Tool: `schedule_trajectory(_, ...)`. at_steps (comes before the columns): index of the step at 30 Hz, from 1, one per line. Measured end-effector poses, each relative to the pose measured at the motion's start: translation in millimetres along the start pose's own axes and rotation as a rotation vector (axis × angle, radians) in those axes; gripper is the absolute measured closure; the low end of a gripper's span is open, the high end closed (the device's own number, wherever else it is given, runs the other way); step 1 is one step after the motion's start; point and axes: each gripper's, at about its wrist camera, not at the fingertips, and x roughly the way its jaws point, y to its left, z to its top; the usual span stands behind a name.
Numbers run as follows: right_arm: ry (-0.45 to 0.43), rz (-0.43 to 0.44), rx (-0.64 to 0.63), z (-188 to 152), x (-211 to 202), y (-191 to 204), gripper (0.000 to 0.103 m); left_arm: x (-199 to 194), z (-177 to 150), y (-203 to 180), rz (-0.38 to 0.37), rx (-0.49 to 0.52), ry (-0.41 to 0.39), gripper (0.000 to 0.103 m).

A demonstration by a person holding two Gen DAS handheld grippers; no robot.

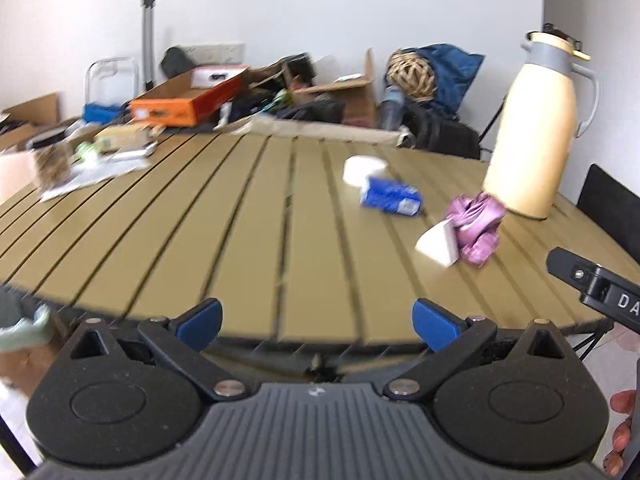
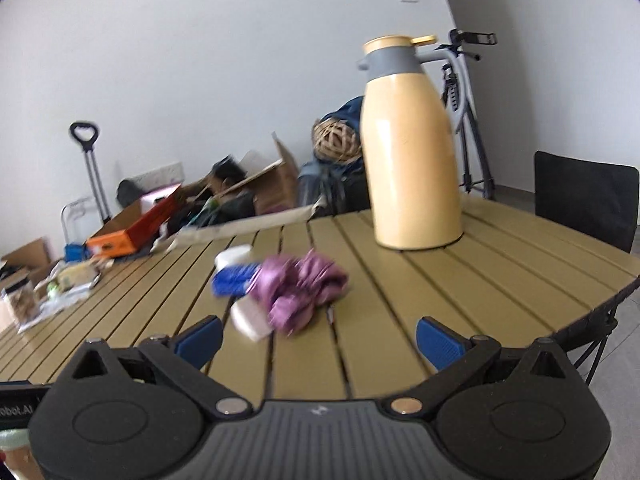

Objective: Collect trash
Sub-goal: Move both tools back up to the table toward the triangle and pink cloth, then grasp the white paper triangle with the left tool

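Note:
On the olive slatted table lie a crumpled purple wrapper, a white wedge-shaped piece touching it, a blue and white crushed packet and a white crumpled tissue. My left gripper hangs open at the table's near edge, well short of the trash. My right gripper is open too, just in front of the purple wrapper and the white piece. Nothing is between either pair of fingers.
A tall cream thermos jug stands behind the wrapper. Papers and small clutter lie at the table's far left. Boxes, bags and a trolley handle crowd the floor behind. A black chair sits at right.

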Motion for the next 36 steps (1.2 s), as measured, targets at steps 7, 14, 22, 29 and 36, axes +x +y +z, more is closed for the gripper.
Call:
schedule_trajectory(7, -0.039, -0.031, 0.039, 12.0, 38.3, -17.8, 0.0, 45.9, 18.4, -37.0, -0.029, 0.014, -0.006, 0.0)
schedule_trajectory(14, -0.053, -0.061, 0.053, 17.2, 66.1, -32.4, 0.0, 87.2, 33.5, -54.9, -0.053, 0.047, -0.005, 0.0)
schedule_trajectory(22, -0.062, -0.079, 0.07, 10.4, 84.6, -44.2, 0.0, 118.1, 34.7, -71.8, -0.055, 0.096, 0.026, 0.0)
schedule_trajectory(29, -0.053, -0.109, 0.129, 3.5, 85.3, -58.4, 0.0, 133.2, 36.5, -79.7, -0.08, 0.086, 0.049, 0.009)
schedule_trajectory(36, -0.045, -0.113, 0.16, 0.7, 85.3, -66.5, 0.0, 140.2, 36.1, -87.3, -0.108, 0.083, 0.06, 0.038)
